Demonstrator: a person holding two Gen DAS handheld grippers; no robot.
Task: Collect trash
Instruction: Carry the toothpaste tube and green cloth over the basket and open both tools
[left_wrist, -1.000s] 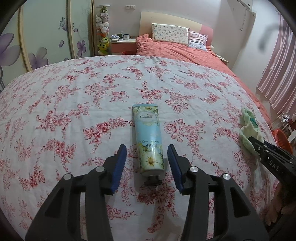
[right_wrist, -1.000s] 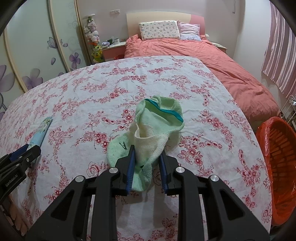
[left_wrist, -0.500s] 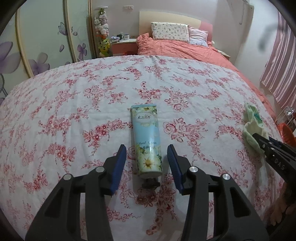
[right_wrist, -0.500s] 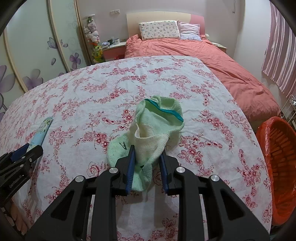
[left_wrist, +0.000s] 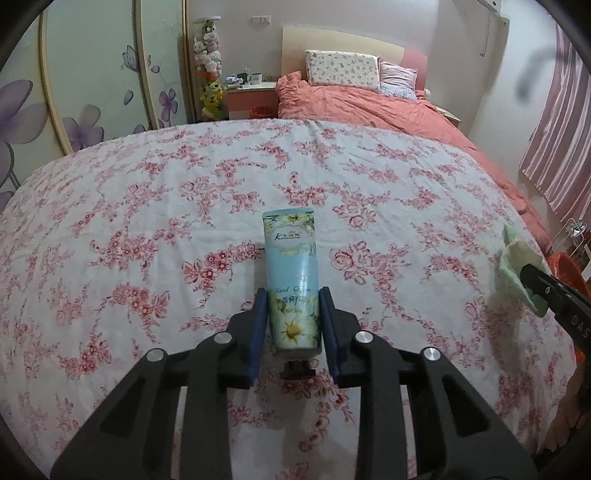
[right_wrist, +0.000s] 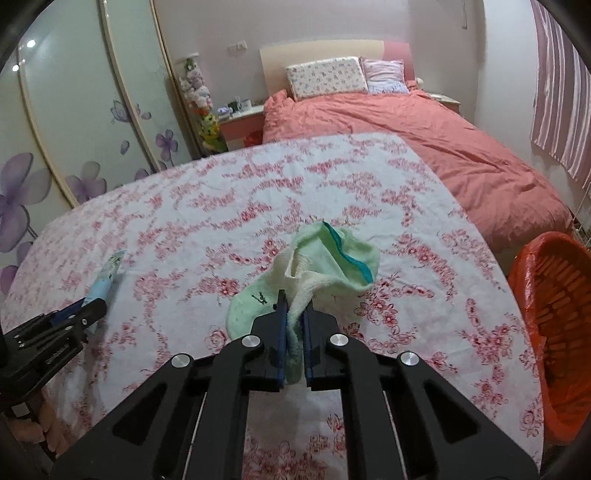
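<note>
A pale blue hand cream tube (left_wrist: 293, 280) with daisy print lies on the floral tablecloth (left_wrist: 147, 229), its black cap toward me. My left gripper (left_wrist: 293, 299) is shut on the tube's lower half. It also shows in the right wrist view (right_wrist: 107, 280), with the left gripper (right_wrist: 79, 314) at the far left. My right gripper (right_wrist: 294, 306) is shut on a light green sock (right_wrist: 325, 262) and holds it lifted above the cloth. The sock (left_wrist: 521, 269) also shows at the right edge of the left wrist view.
An orange bin (right_wrist: 554, 328) lined with an orange bag stands off the table's right edge. Beyond the table are a bed with a salmon duvet (right_wrist: 424, 140), a nightstand (left_wrist: 251, 96) and sliding wardrobe doors (right_wrist: 74, 122). Pink curtains (left_wrist: 561, 140) hang at right.
My left gripper has closed from open onto the hand cream tube. My right gripper has squeezed tighter on the sock and lifted it up from the cloth.
</note>
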